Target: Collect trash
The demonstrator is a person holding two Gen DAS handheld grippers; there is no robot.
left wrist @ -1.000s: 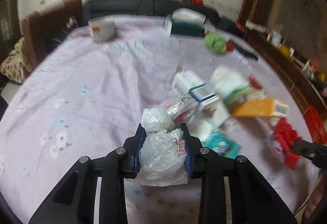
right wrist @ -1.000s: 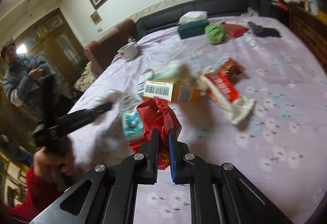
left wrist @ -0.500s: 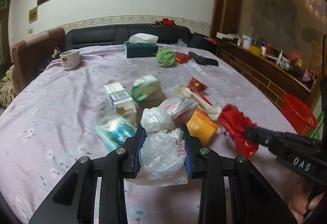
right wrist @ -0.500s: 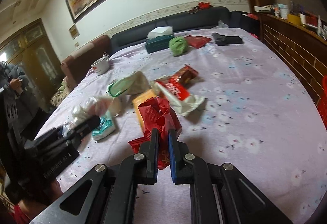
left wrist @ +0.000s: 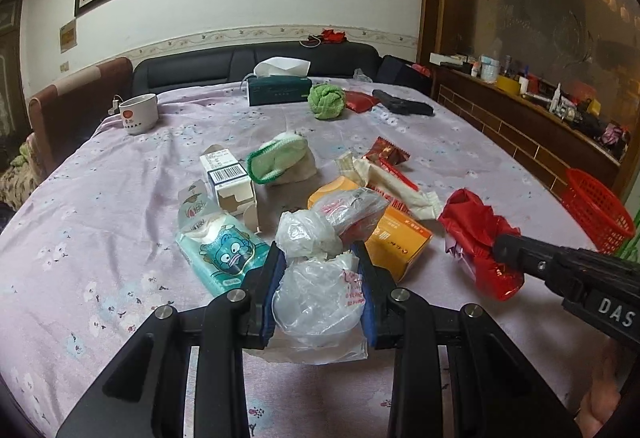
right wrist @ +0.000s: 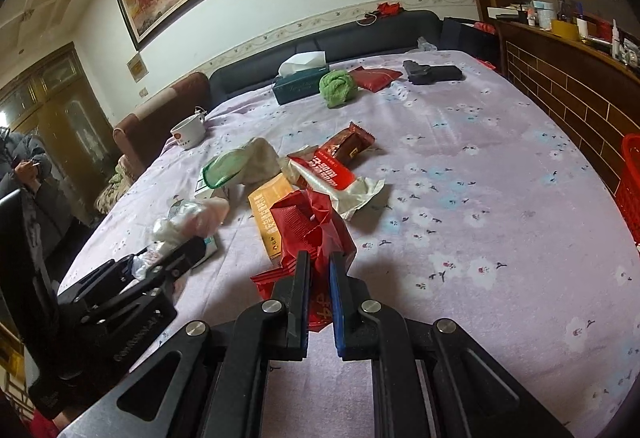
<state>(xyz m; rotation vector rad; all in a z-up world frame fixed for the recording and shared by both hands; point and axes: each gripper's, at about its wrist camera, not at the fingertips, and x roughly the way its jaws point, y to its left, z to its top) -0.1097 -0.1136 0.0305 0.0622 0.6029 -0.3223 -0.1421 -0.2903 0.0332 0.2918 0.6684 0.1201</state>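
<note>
The left tongs (left wrist: 320,286) grip a crumpled clear plastic bag (left wrist: 320,290); the right tongs (right wrist: 319,278) are clamped on a red wrapper (right wrist: 308,226). The remaining litter lies just ahead of both on the tabletop (right wrist: 500,198). Right of the right tongs, open cloth runs to the edge, where a red basket (left wrist: 596,214) sits.

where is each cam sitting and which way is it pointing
Left wrist: rides on the left tool, looking forward over the table at the trash pile and the sofa wall; its own fingers clamp a clear plastic bag, and the right tool enters from the right.
Right wrist: rides on the right tool, facing the same wall; its fingers pinch a red plastic bag, and the left tool shows low on the left.
Shared: the orange box, tissue box, green cloth ball, red basket.
</note>
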